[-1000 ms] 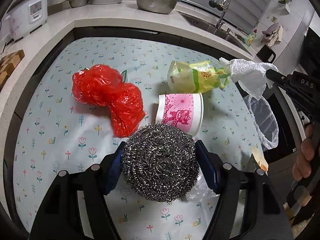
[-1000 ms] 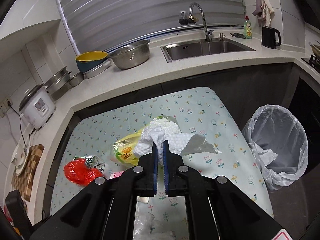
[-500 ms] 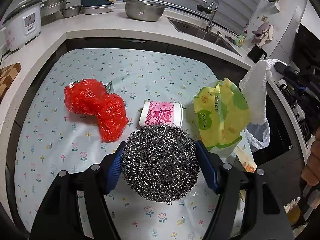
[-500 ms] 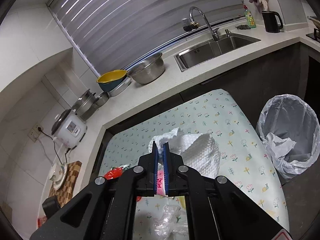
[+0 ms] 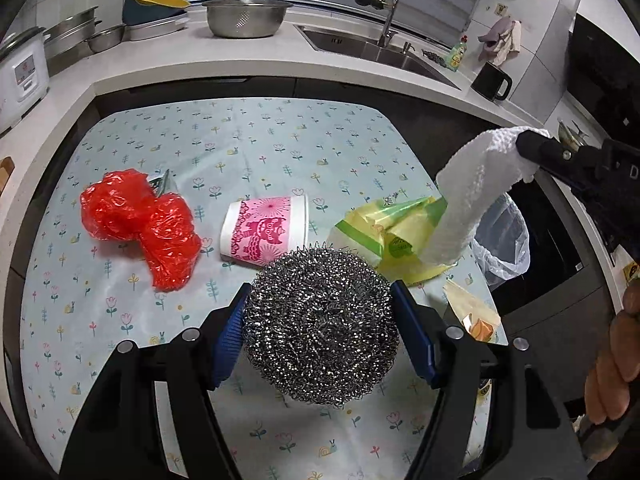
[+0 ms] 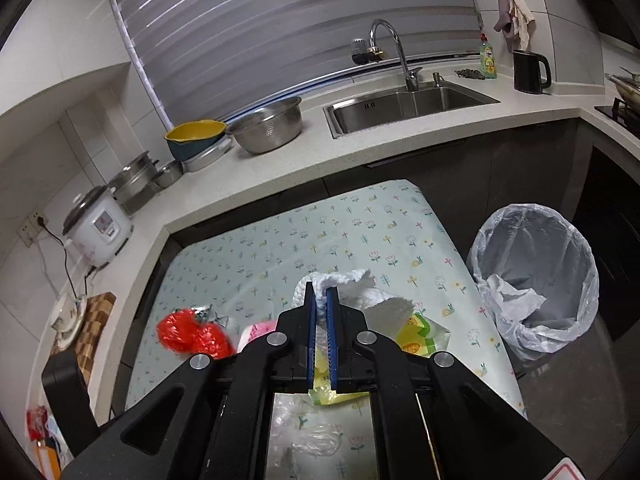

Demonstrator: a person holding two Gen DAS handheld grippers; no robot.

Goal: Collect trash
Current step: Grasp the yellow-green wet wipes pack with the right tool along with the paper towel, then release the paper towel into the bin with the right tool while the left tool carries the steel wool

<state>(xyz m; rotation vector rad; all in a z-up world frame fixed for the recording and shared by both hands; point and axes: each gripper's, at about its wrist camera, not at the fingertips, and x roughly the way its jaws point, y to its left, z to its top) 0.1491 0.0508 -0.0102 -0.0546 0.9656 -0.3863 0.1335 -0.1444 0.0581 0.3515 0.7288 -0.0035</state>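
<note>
1. Left wrist view: the left gripper [image 5: 320, 320], angled down over the floral table [image 5: 248, 136], clamps a coiled steel scourer [image 5: 320, 320]; the yellow-green wrapper [image 5: 384, 232], airborne a moment ago, lies on the table beside the pink paper cup [image 5: 266, 232].
2. Right wrist view: the right gripper [image 6: 320, 336] pinches a quilted white paper towel [image 6: 352, 284] above the table, left of the lined trash bin [image 6: 532, 280].

red bag [image 5: 140, 220], pink-patterned cup [image 5: 266, 232], flowered tablecloth [image 5: 248, 148]

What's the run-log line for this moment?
left gripper: shut on steel scourer | right gripper: shut on white paper towel | bin: lined, not reached | table: trash remains
</note>
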